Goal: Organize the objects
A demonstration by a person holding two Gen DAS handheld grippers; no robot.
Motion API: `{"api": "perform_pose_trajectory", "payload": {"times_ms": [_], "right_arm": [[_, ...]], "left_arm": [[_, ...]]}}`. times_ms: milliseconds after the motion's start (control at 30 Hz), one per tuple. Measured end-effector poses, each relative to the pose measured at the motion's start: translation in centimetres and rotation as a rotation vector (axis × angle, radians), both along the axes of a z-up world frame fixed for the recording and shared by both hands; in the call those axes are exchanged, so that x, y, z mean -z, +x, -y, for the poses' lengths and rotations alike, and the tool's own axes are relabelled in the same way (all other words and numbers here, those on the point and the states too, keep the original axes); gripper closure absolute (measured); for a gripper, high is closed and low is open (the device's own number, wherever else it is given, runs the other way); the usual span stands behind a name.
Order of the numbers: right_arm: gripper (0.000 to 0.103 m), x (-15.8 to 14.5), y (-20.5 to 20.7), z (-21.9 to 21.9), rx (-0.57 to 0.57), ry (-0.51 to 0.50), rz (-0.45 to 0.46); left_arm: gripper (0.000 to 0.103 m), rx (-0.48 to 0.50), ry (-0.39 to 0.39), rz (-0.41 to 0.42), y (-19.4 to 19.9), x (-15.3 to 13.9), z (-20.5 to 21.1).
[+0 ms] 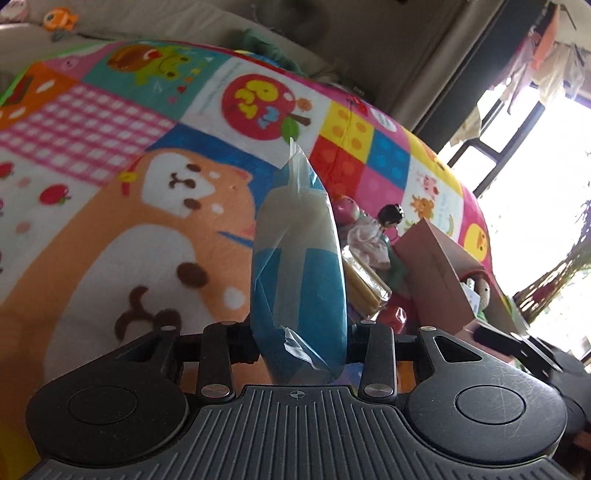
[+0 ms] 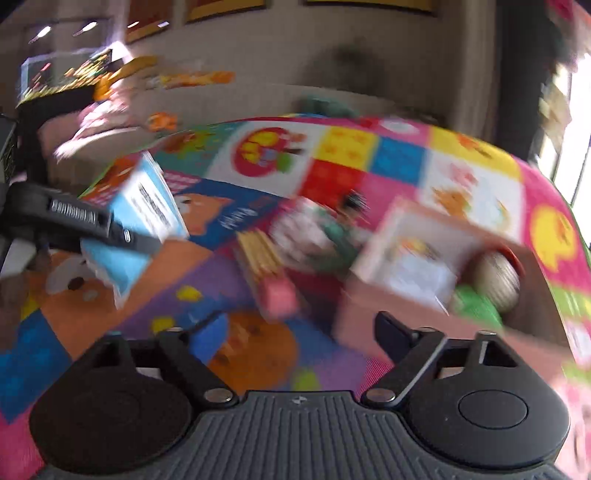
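Blanket [image 1: 110, 155], a bright patchwork of cartoon squares, covers the whole working surface; in the left wrist view its upper left and left stretch lie bare, giving free room there, while its far edge meets a beige couch back [image 1: 229, 26] along the top of the frame. The left gripper [image 1: 301, 343] is clenched on a blue-and-white plastic packet [image 1: 299, 266], which stands on edge between the jaws at centre frame, raised off the cloth. Clutter crowds the right of that view: a small doll [image 1: 373, 236], a clear pack of yellow sticks [image 1: 365, 284] just beside the packet, and a brown cardboard box [image 1: 439, 266] with a round soft toy [image 1: 484, 291] at its near end. A bright window [image 1: 535, 206] bounds the right edge. The right wrist view is heavily blurred. There the right gripper [image 2: 280, 343] stands released, jaws apart with nothing between them, over the lower centre of the blanket. The same packet shows at left in the other tool's black finger. The box fills the right of that frame, close ahead of the right-hand jaw, and the stick pack lies at centre.
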State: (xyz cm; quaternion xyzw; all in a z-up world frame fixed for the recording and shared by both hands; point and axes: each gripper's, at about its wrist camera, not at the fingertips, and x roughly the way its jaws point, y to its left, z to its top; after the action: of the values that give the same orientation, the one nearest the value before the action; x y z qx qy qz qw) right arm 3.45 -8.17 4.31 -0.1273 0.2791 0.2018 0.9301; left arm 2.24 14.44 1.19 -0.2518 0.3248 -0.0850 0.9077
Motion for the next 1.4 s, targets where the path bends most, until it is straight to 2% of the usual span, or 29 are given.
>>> {"api": "perform_pose_trajectory", "payload": {"times_ms": [167, 233, 333, 367, 400, 467, 667, 867, 1000, 1033, 1100, 1133, 1200, 1267, 1333, 1400], "right_arm": [[0.029, 1.3, 4.9, -5.3, -0.009, -0.102, 0.000], [0.032, 2.2, 6.7, -6.3, 0.011, -0.109, -0.035], [0.047, 3.4, 8.6, -6.5, 0.037, -0.080, -0.111], [0.057, 3.4, 8.5, -6.3, 0.039, -0.055, -0.118], [0.064, 3.2, 8.2, -6.1, 0.044, -0.048, -0.120], [0.070, 2.8, 7.2, -5.4, 0.027, -0.030, -0.131], [0.071, 2.2, 1.5, -0.6, 0.004, 0.018, -0.200], [0.070, 2.2, -3.3, 6.8, 0.170, 0.025, -0.191], [0.070, 2.4, -5.1, 10.4, 0.272, 0.027, -0.184], [0.069, 2.4, -5.5, 11.0, 0.276, 0.041, -0.188], [0.054, 2.6, -6.0, 11.7, 0.271, 0.070, -0.206], [0.043, 2.7, -6.2, 11.8, 0.272, 0.078, -0.204], [0.034, 3.1, -6.3, 11.7, 0.268, 0.085, -0.199], [0.015, 3.4, -6.2, 11.4, 0.263, 0.094, -0.206], [0.003, 3.8, -5.8, 11.0, 0.266, 0.110, -0.213], [0.000, 4.2, -5.7, 10.5, 0.267, 0.112, -0.213]], "left_arm": [[0.062, 0.036, -0.047, 0.023, -1.1, -0.5, -0.2], [0.062, 0.057, -0.058, 0.046, -1.3, -0.8, 0.0], [0.062, 0.076, -0.069, 0.062, -1.4, -1.1, 0.5], [0.062, 0.080, -0.071, 0.063, -1.5, -1.1, 0.6], [0.062, 0.083, -0.072, 0.061, -1.4, -1.1, 0.7], [0.062, 0.091, -0.075, 0.057, -1.4, -1.0, 1.1], [0.062, 0.172, -0.091, 0.017, -1.4, -0.2, 3.8], [0.061, 0.314, -0.067, -0.057, -1.1, 1.2, 8.8], [0.061, 0.329, -0.039, -0.077, -0.3, 1.6, 11.2], [0.061, 0.318, -0.021, -0.081, -0.2, 1.6, 11.6], [0.059, 0.286, 0.031, -0.081, 0.1, 1.6, 12.1], [0.058, 0.277, 0.052, -0.075, 0.1, 1.5, 12.3], [0.055, 0.269, 0.095, -0.071, 0.0, 1.3, 12.3], [0.050, 0.267, 0.147, -0.058, -0.1, 1.1, 12.3], [0.046, 0.268, 0.192, -0.048, -0.2, 1.0, 12.2], [0.046, 0.274, 0.215, -0.042, -0.2, 0.9, 11.9]]}}
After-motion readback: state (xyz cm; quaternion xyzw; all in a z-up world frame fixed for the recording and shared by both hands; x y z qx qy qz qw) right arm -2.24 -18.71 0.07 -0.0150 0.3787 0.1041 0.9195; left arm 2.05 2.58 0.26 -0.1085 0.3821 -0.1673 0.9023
